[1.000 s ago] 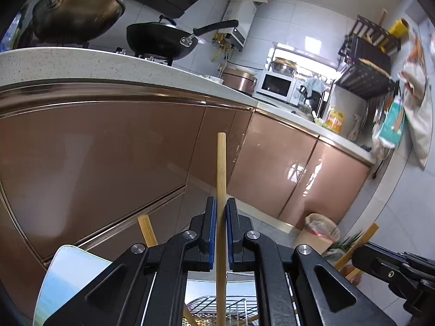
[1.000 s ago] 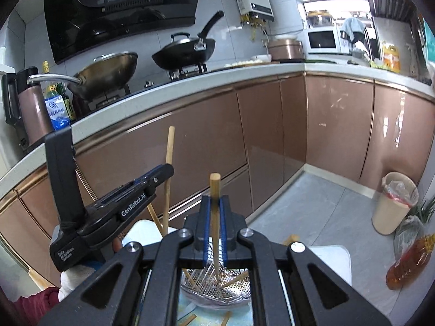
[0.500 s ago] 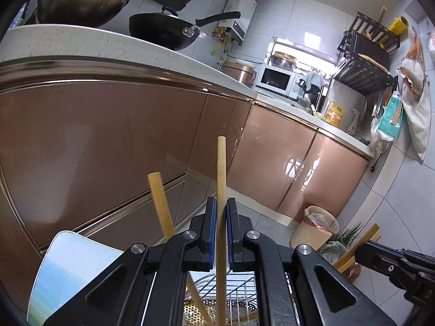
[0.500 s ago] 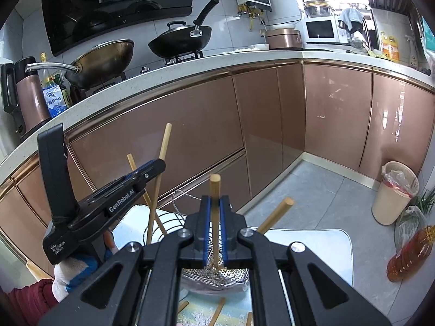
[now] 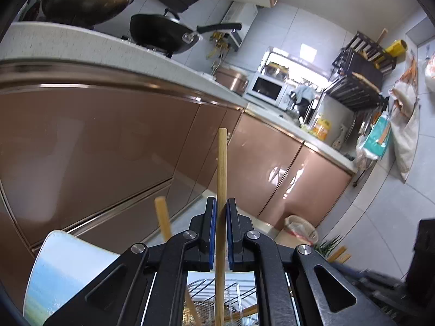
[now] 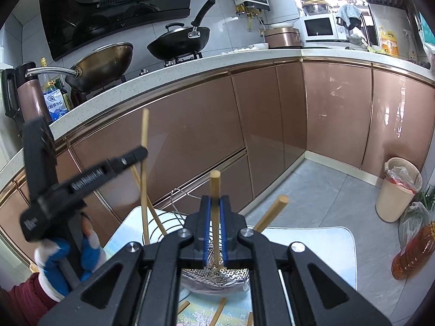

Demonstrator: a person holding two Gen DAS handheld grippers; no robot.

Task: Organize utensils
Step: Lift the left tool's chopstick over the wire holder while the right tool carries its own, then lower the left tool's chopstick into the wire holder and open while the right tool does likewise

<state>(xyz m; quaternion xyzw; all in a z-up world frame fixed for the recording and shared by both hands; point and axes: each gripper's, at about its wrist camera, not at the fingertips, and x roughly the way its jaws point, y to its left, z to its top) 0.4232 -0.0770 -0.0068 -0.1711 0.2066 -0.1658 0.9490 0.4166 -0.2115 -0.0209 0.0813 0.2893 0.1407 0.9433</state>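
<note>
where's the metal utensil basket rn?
Right wrist view, bottom centre: the metal basket sits on the table directly below the right tongs, whose chopstick reaches down into it.

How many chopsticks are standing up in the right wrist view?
4: one in the right gripper, one in the left gripper, two leaning in the basket at and. More may be hidden.
</note>
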